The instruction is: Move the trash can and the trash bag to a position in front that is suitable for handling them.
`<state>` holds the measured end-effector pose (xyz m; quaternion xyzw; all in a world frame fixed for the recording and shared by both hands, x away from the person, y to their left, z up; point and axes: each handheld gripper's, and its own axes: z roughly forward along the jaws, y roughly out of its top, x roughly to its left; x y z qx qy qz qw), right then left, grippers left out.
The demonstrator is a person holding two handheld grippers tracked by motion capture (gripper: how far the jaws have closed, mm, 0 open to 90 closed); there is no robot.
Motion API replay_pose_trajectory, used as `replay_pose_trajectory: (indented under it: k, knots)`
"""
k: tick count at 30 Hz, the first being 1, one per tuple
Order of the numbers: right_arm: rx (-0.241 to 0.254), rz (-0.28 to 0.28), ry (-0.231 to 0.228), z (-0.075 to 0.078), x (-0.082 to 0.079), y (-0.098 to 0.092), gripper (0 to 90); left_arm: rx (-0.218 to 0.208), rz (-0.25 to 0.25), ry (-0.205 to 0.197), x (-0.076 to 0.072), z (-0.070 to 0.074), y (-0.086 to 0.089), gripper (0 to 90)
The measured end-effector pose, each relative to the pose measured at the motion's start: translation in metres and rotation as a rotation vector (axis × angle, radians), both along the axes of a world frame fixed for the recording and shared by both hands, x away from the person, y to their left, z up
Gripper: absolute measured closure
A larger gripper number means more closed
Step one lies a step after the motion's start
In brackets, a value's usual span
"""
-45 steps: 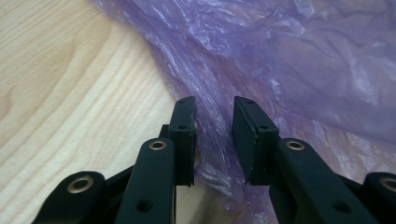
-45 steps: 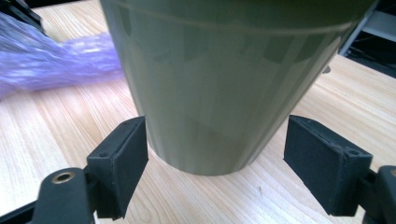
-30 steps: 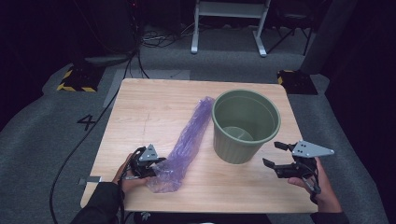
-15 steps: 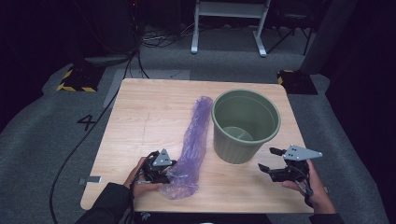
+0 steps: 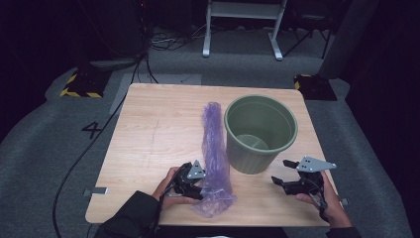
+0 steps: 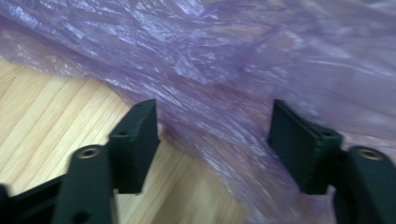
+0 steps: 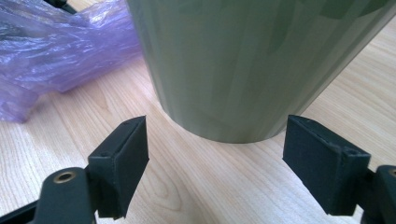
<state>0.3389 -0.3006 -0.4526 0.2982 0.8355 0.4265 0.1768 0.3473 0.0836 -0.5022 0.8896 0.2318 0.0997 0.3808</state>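
Purple bag (image 5: 214, 148) lying crumpled lengthwise on table (image 5: 148, 129), just left of bin (image 5: 261, 133). Left gripper (image 6: 212, 140) at near end, jaws just opened, film between, unpinched. Right gripper (image 7: 217, 156) jaws apart. Likely light, limp, slippery; best pinched at bunched folds.

Pale wooden table (image 5: 148, 134), with a crumpled purple plastic bag (image 5: 215, 148) just beside an upright green bucket (image 5: 260, 134)

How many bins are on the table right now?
1: the green bin stands upright right of the purple bag, ahead of the right gripper. Nothing seems hidden.
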Motion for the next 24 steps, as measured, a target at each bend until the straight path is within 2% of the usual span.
replay_pose_trajectory:
  k: [2,3,9,12,15,17,21,24]
  knots:
    - [-0.003,0.005,0.004,-0.002,-0.001,0.001,22.1,0.018,0.029,-0.016,-0.001,0.001,-0.004,19.2]
    - [-0.003,0.007,0.008,-0.003,-0.001,0.002,22.2,0.012,0.033,-0.017,-0.001,0.002,-0.004,16.5]
    - [-0.011,0.039,0.021,-0.009,-0.005,0.009,22.2,-0.044,0.025,-0.020,-0.005,0.016,0.008,16.0]
    - [-0.017,0.061,0.036,-0.013,-0.007,0.014,22.2,-0.045,0.017,-0.031,-0.005,0.022,0.018,16.0]
    - [-0.031,0.089,0.042,-0.018,-0.009,0.019,21.6,-0.056,0.028,-0.026,-0.004,0.024,0.031,15.9]
    - [-0.033,0.104,0.042,-0.020,-0.011,0.023,21.7,-0.048,0.037,-0.028,-0.004,0.025,0.040,15.8]
    - [-0.028,0.135,0.045,-0.023,-0.015,0.032,22.1,-0.006,0.067,-0.037,-0.005,0.024,0.058,15.9]
    - [-0.019,0.159,0.046,-0.025,-0.018,0.038,22.3,-0.008,0.099,-0.032,-0.006,0.022,0.073,15.8]
